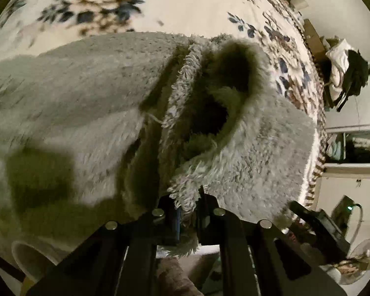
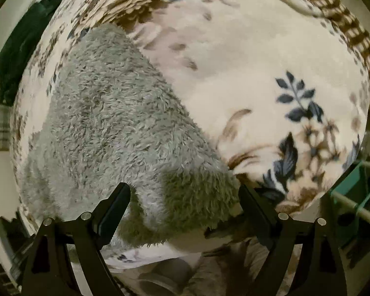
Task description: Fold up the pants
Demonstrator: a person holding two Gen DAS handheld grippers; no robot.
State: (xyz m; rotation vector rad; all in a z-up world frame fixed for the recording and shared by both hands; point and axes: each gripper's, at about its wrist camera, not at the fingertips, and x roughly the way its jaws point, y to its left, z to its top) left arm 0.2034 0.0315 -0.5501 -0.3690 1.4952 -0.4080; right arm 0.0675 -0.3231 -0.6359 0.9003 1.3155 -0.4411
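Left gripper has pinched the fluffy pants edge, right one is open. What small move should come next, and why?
Probably close the right gripper on the pants. Its jaws stand wide, with the grey fleece end lying between them on the floral blanket, not yet pressed. The left gripper is already shut on an edge of the fabric, so both ends could then be lifted together.
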